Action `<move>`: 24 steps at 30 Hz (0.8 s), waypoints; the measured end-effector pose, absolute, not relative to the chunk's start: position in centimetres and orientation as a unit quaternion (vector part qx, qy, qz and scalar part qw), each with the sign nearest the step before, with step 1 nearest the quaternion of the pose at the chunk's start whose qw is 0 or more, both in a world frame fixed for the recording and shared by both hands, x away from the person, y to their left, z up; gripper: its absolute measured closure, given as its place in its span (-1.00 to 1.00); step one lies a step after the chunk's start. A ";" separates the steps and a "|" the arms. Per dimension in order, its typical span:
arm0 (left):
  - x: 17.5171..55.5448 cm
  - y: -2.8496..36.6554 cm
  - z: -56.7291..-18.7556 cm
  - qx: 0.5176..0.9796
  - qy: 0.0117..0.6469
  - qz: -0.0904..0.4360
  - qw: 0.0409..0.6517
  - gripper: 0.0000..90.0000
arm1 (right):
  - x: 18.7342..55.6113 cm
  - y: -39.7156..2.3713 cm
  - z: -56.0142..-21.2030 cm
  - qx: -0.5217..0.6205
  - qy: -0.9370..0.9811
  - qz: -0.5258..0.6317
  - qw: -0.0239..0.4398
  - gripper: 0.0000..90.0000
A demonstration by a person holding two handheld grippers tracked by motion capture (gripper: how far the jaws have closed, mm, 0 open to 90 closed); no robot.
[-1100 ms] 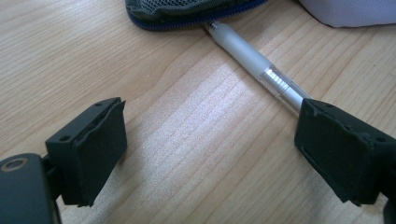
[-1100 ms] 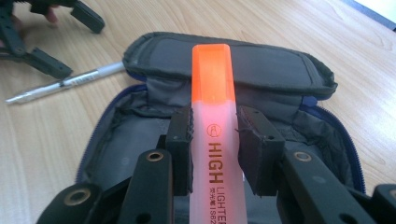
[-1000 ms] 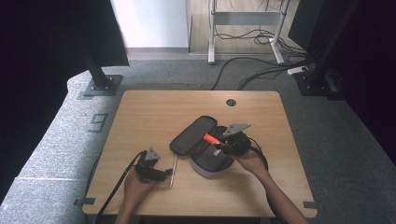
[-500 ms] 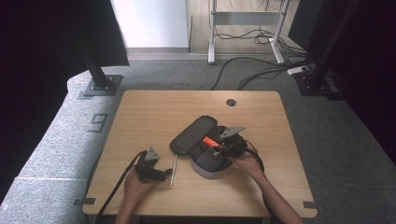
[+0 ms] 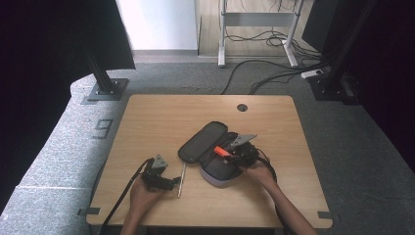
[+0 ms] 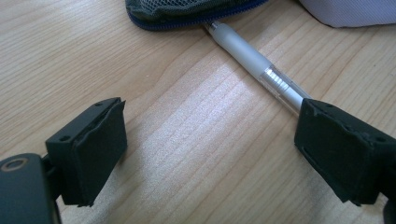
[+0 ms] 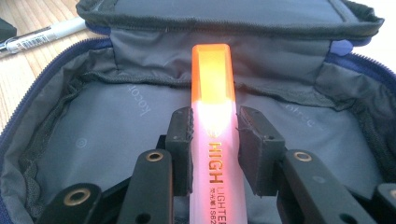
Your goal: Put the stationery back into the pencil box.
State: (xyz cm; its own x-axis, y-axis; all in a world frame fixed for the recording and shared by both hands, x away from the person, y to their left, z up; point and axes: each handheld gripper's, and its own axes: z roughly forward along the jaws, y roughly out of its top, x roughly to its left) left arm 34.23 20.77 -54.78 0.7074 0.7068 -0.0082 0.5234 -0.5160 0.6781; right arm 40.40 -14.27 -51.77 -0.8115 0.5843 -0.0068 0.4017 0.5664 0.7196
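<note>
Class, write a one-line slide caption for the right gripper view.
Right gripper holds an orange highlighter over the open pencil case.

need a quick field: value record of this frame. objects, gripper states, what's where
surface: wooden table
case: dark pencil case, unzipped, lid flipped open, near table centre
highlighter: orange highlighter, clamped between the right gripper's jaws, over the open case interior
pen: grey pen flat on table, one end at the case edge
right gripper: shut on highlighter
left gripper: open, low over bare table; the pen runs past one jaw, not between the jaws
hands: one on each gripper
</note>
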 end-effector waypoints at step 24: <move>33.9 21.1 -54.8 0.861 0.355 0.133 0.339 -0.80 | 39.7 -15.2 -49.8 0.286 0.867 0.383 0.139 -0.01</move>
State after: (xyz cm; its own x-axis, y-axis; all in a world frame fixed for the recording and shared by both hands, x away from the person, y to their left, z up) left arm 33.86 21.09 -54.78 0.7128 0.7013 -0.0117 0.5214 -0.5186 0.6777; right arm 39.68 -15.25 -49.79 -0.7974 0.6031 -0.0226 0.3896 0.5430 0.7439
